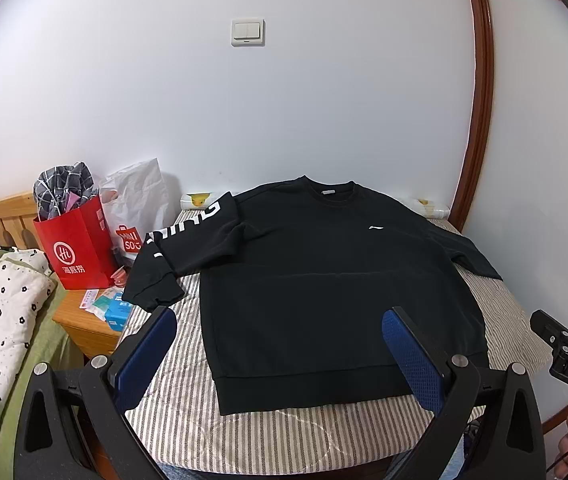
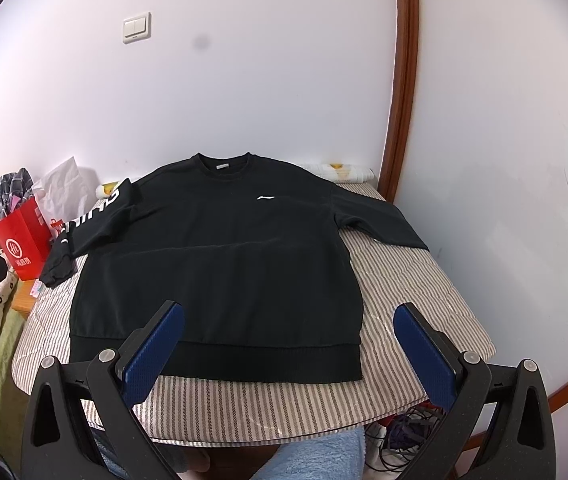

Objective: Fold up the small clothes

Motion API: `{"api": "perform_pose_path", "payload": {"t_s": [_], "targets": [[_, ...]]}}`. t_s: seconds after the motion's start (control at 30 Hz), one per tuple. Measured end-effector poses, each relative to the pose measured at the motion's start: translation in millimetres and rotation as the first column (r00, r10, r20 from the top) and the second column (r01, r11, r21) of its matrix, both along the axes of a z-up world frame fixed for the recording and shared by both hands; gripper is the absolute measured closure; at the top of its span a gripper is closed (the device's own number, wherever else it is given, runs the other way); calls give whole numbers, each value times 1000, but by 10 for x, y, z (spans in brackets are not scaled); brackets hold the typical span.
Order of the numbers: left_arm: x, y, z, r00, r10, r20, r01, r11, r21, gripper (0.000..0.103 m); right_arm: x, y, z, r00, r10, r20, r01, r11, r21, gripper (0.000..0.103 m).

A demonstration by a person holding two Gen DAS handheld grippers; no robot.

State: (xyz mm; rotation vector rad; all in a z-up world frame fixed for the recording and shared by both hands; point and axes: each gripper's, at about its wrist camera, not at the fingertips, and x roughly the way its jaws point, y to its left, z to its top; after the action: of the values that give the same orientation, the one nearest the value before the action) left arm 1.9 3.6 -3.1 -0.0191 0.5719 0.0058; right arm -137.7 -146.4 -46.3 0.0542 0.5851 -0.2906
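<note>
— Where's the sweatshirt (image 1: pixel 324 280) lying?

— It's lying flat on the striped bed (image 1: pixel 180 412), front up, collar toward the wall, hem toward us. One sleeve is hanging off the left edge, near the red bag (image 1: pixel 76 248); the other is stretching out to the right.

— And the grippers?

— Both are hovering over the near edge, touching nothing. The left gripper (image 1: pixel 280 360) is spreading its blue fingers (image 1: pixel 414 360) wide around the hem's left part. The right gripper (image 2: pixel 290 354) is holding its fingers (image 2: pixel 154 350) just as wide apart, over the hem's right corner.
</note>
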Motion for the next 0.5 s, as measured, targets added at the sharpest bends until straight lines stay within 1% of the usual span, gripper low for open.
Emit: {"api": "perform_pose_path", "payload": {"t_s": [0.3, 0.5], "targets": [[19, -10, 5, 1000, -1, -3, 1, 1000, -6, 0, 20, 27, 22, 1000, 0, 0, 0, 1000, -4, 0], [201, -56, -4, 1000, -2, -13, 2, 1000, -16, 0, 134, 32, 66, 1000, 7, -3, -7, 1000, -5, 0]]}}
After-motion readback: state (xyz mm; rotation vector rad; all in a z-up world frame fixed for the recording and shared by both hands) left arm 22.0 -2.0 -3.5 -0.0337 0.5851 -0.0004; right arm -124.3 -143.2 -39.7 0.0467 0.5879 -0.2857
